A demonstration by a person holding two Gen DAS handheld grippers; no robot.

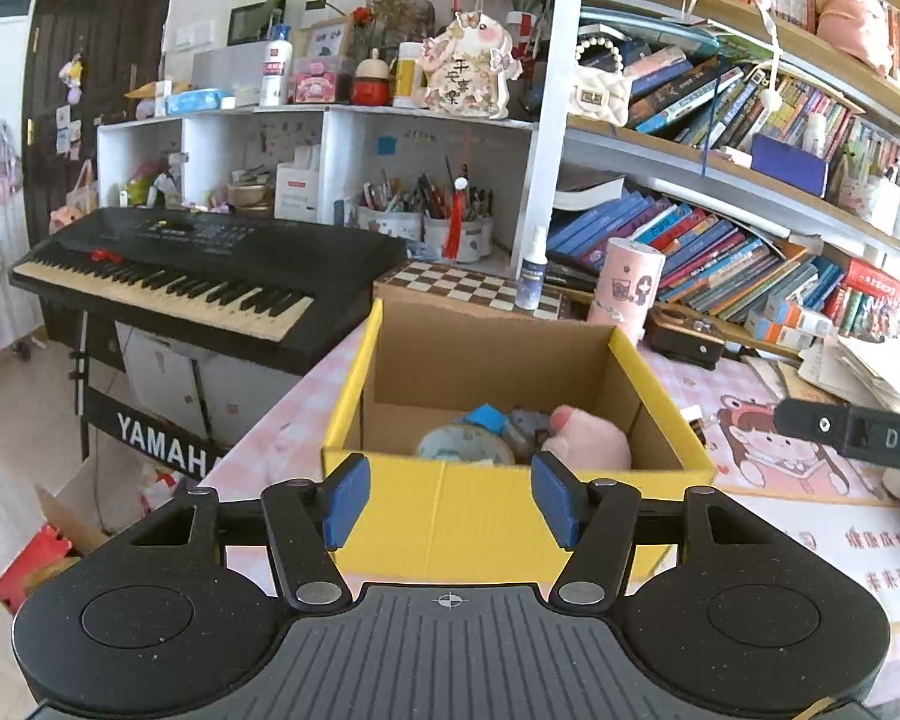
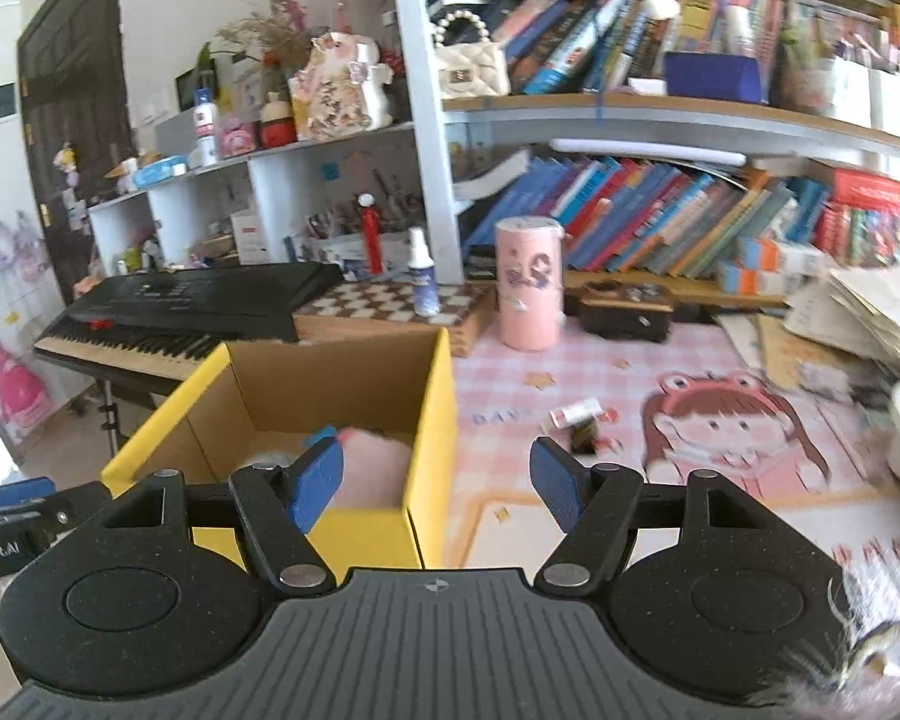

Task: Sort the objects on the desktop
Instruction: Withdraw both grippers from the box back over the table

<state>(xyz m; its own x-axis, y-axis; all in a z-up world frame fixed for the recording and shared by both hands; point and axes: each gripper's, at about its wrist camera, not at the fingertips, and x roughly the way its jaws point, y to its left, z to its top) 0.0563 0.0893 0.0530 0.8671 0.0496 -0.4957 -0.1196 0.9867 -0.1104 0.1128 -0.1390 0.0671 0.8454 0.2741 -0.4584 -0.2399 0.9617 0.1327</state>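
Sorting partly done, judging by the box (image 1: 510, 396): yellow outside, open top, on the pink surface (image 2: 510, 396), already holding a pink plush (image 1: 588, 441), a round pale-blue item (image 1: 465, 447) and something blue (image 1: 486, 417) behind it. Left gripper (image 1: 448, 501) hovering at the box's near wall, jaws wide, nothing between them. Right gripper (image 2: 441, 483) beside the box's right wall, jaws wide too, empty, pointing at loose items on the mat: a small white-and-red tube (image 2: 576, 411) and a dark small thing (image 2: 585, 438) just beside it, both apart from the box. Likely next: pick the tube. Best done by centring the jaws over the tube's short axis, coming down low to the surface, closing across the narrow width, not along the length; dark item close enough to get nudged or caught, so approach from the far side of it. Right view motion-blurred at the edges, so identity of the dark item unclear. Right view alone shows the loose items; left view alone shows the box contents clearly, plus the other gripper's finger at the right edge. Pink canister (image 2: 531, 285), spray bottle (image 2: 421, 273) and chessboard (image 2: 390, 303) at the back in both views.
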